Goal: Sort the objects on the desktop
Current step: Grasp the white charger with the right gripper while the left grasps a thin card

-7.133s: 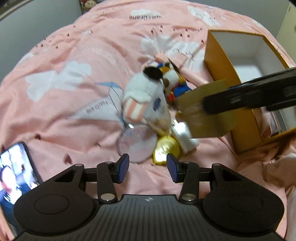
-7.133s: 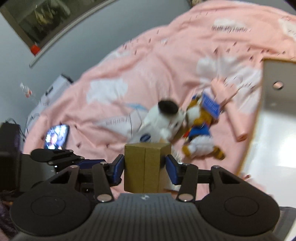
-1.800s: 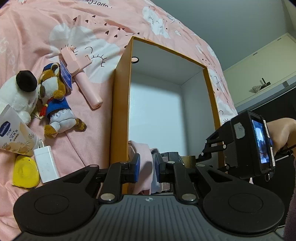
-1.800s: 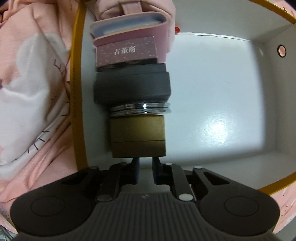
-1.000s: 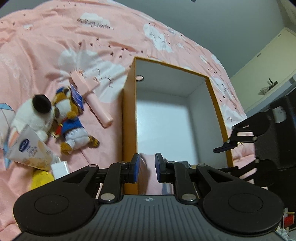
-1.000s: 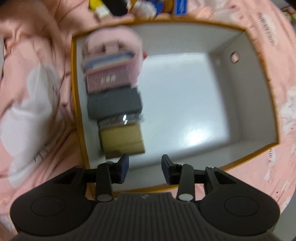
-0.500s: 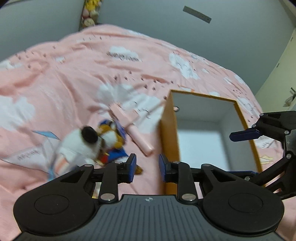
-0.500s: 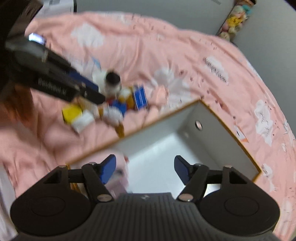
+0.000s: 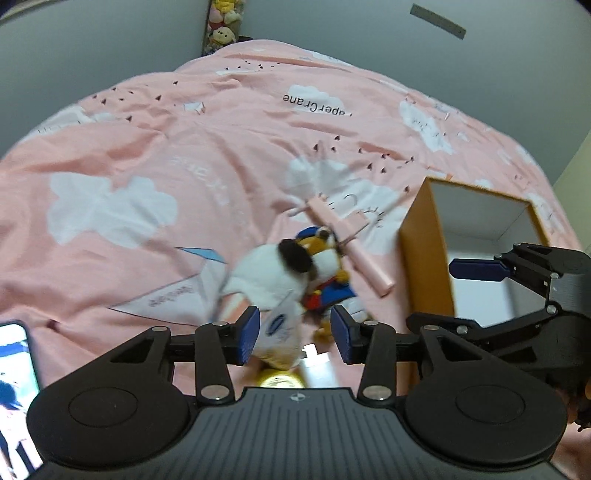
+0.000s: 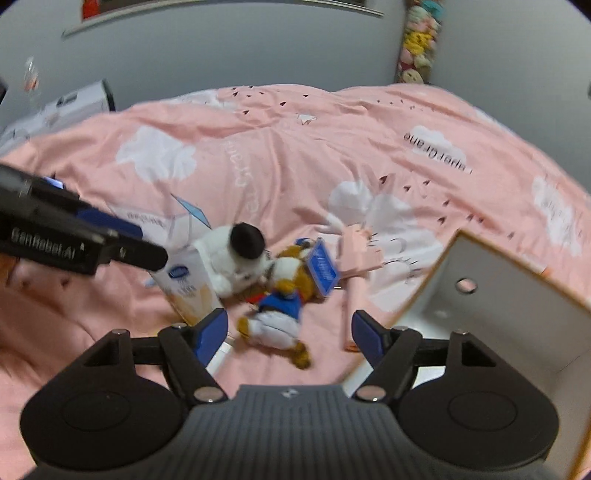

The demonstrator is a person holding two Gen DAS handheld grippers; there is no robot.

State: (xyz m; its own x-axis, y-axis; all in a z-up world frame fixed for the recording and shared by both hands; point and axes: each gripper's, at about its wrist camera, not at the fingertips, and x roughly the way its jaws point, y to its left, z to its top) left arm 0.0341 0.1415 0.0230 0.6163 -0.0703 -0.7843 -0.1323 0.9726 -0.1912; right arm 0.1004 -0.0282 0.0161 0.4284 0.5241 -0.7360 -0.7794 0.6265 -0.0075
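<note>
A pile of objects lies on the pink bedspread: a white plush dog (image 9: 269,271) (image 10: 232,258), a small tiger plush in blue (image 9: 328,273) (image 10: 284,299), a cream lotion tube (image 9: 279,338) (image 10: 188,288), a pink hand fan (image 9: 347,240) (image 10: 358,266), a yellow round thing (image 9: 282,380) and a white charger (image 9: 317,363). An orange box with a white inside (image 9: 424,254) (image 10: 491,306) stands to the right. My left gripper (image 9: 293,332) is open above the tube. My right gripper (image 10: 288,330) is open wide over the tiger plush, and shows in the left wrist view (image 9: 517,291).
A phone with a lit screen (image 9: 16,391) lies at the left edge of the bed. A shelf of plush toys (image 9: 223,26) stands against the grey wall behind. The left gripper's body (image 10: 74,240) reaches in from the left in the right wrist view.
Both grippers have swung away from the box to the pile of objects. The left gripper has opened wider. The right gripper left the gold box in the orange box earlier and is open.
</note>
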